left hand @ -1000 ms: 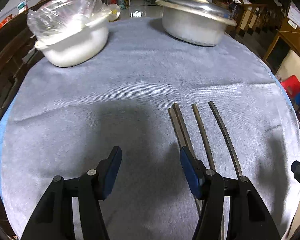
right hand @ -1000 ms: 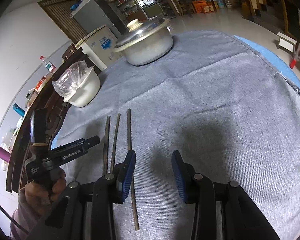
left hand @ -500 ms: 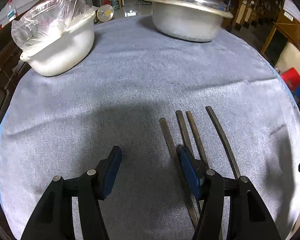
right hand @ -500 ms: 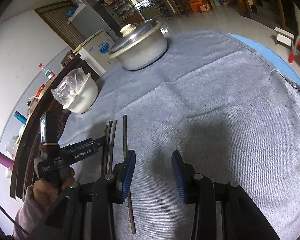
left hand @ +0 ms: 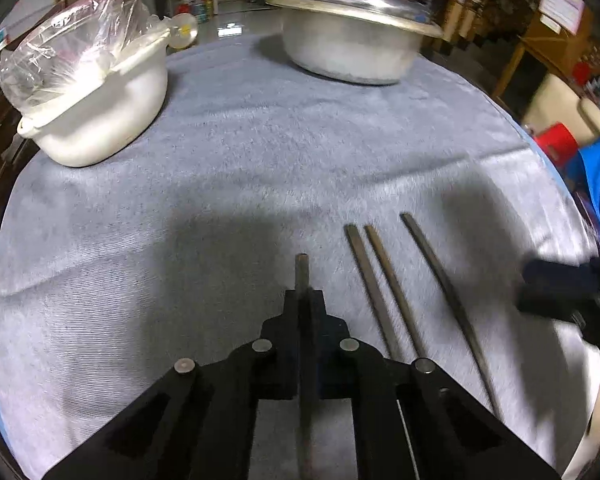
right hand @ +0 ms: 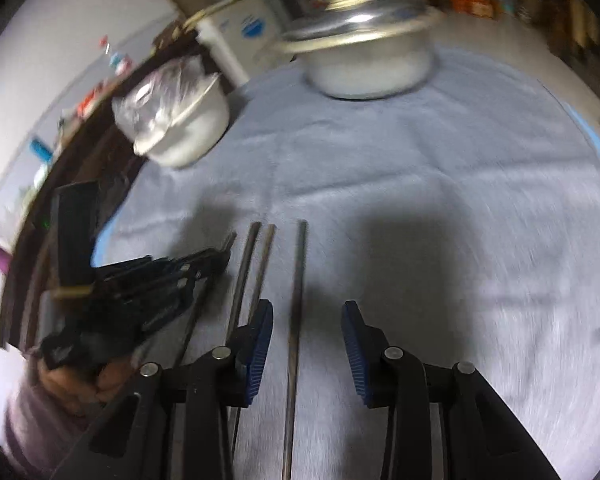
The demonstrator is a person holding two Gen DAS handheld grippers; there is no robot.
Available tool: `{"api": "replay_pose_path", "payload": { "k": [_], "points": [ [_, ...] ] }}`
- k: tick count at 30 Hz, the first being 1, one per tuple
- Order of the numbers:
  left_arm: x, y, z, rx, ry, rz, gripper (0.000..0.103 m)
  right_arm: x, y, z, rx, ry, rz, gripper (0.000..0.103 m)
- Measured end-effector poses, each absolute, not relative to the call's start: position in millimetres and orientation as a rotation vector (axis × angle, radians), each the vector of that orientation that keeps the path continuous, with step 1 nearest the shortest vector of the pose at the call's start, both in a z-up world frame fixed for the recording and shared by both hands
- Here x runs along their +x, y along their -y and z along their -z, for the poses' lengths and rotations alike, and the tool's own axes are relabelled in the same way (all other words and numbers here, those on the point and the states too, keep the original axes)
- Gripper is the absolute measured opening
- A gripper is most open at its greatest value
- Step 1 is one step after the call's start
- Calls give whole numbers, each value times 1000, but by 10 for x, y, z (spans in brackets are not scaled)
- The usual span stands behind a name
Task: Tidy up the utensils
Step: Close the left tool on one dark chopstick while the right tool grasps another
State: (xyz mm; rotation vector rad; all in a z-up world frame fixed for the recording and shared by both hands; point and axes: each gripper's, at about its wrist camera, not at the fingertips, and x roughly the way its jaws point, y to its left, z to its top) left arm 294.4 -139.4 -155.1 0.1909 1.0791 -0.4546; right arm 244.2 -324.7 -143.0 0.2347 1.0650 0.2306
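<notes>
**Four chopsticks, one gripped**

Four dark sticks on the grey cloth (left hand: 240,168), near its front edge. Plenty of bare cloth ahead; metal pot (left hand: 352,46) and white bowl (left hand: 100,120) well apart at the far rim. Three loose chopsticks (left hand: 384,280) roughly parallel, two nearly touching, one beside. Left gripper (left hand: 303,300) clamped on the fourth chopstick (left hand: 301,270), apart from the rest. Right gripper (right hand: 306,320) spread wide, straddling the rightmost stick (right hand: 296,300) without pinching. Probably early: pairing and alignment left.
</notes>
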Motion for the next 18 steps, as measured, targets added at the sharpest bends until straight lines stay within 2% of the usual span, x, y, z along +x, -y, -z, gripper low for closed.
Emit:
{"api": "replay_pose_path", "payload": {
  "k": [3,5,7,8,10,11,12,13,14,15,18],
  "points": [
    [2976,1323,1555,186,-1095,470,6,2690,3098,1528,184,-1145,-222,37],
    [2982,1297,1558,176,-1102,475,6,2817,3042,1584,138,-1183,-196,31],
    [2993,1332,1559,184,-1113,479,7,2927,3005,1645,109,-1223,-178,28],
    [3011,1356,1553,187,-1120,480,9,2991,2979,1697,100,-1255,-173,24],
    [3052,1409,1545,190,-1139,488,18,3041,2915,1689,52,-1263,-165,23],
    [3057,1424,1546,200,-1142,485,18,3058,2881,1686,27,-1268,-161,20],
    [3072,1451,1552,211,-1143,479,18,3064,2853,1689,7,-1278,-150,18],
    [3089,1478,1553,216,-1146,469,18,3069,2836,1689,-8,-1284,-135,9],
    [3104,1482,1555,216,-1147,461,17,3066,2821,1688,-19,-1286,-134,8],
    [3107,1473,1557,225,-1144,447,5,3051,2815,1685,-26,-1282,-138,8],
    [3086,1394,1556,198,-1149,432,5,2972,2896,1678,26,-1266,-138,7]
  ]
}}
